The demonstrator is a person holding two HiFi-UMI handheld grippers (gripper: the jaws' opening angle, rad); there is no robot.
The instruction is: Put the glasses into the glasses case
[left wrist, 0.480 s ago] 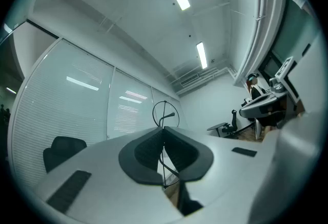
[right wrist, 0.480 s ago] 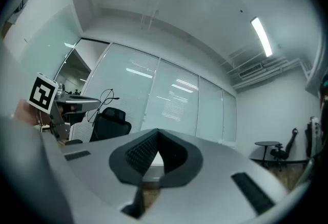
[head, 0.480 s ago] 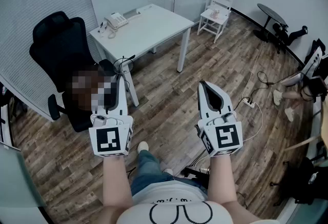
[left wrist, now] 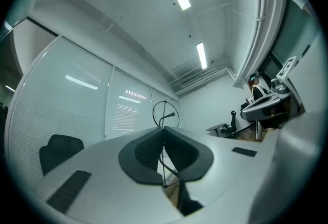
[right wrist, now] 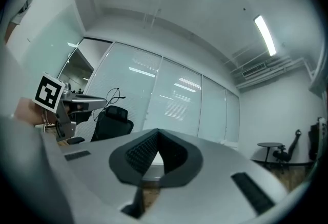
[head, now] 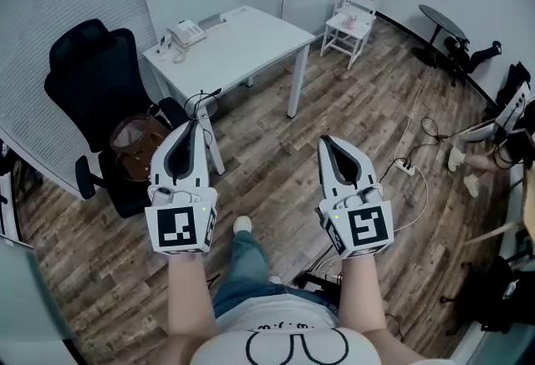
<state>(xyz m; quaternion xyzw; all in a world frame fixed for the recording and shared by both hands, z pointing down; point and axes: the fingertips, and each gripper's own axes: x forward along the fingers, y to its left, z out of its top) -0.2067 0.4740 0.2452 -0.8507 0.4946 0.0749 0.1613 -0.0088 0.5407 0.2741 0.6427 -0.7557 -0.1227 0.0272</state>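
Observation:
My left gripper (head: 197, 123) is shut on a pair of thin wire-framed glasses (head: 202, 101), whose rim sticks out past the jaw tips. In the left gripper view a thin arm of the glasses (left wrist: 163, 164) runs between the closed pads, with a round lens rim above my left gripper (left wrist: 163, 129). My right gripper (head: 326, 140) is shut with nothing in it, and its jaws meet at the tip (right wrist: 156, 133). Both are held at waist height over the wooden floor. No glasses case can be made out.
A white table (head: 242, 46) with a telephone (head: 190, 32) stands ahead. To its left, a black office chair (head: 92, 79) holds a brown bag (head: 134, 138). A small white chair (head: 351, 17) and a round black table (head: 439, 21) stand farther back. Cables and a power strip (head: 405, 167) lie on the right.
Both grippers stay shut and almost in place. The right one has shifted slightly left. The person's foot has stepped a little forward.

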